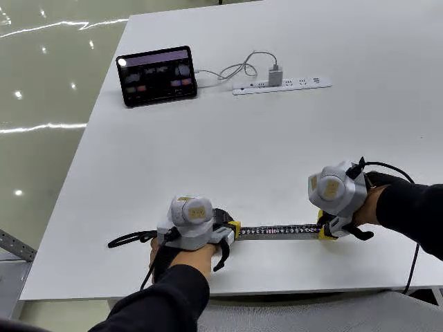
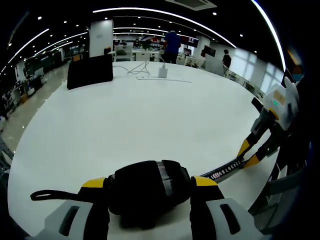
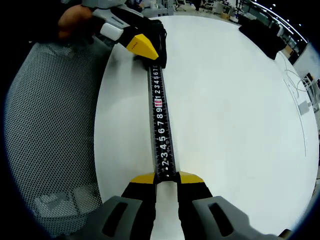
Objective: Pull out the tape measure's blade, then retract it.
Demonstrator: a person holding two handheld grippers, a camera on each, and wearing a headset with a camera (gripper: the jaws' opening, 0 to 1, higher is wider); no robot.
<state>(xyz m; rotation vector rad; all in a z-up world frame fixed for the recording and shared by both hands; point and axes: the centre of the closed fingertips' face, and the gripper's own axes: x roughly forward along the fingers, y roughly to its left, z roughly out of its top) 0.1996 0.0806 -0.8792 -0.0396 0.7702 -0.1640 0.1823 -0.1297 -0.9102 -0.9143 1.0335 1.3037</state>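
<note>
Bright, even light from overhead falls on the white surface (image 1: 277, 138) and leaves only soft, faint shadows, while the glossy floor (image 1: 41, 83) on the left throws back white streaks of glare. In both gripper views the fisheye bends the edges hard, so the ceiling light strips (image 2: 150, 11) curve into arcs. The numbers on the blade (image 3: 161, 125) read sharp, but the nearest part of the left claw (image 2: 150, 182) looks soft.

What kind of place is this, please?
Probably a large open-plan office or showroom: a wide white table with a tablet and a power strip, long ceiling light strips, and people standing far behind.
</note>
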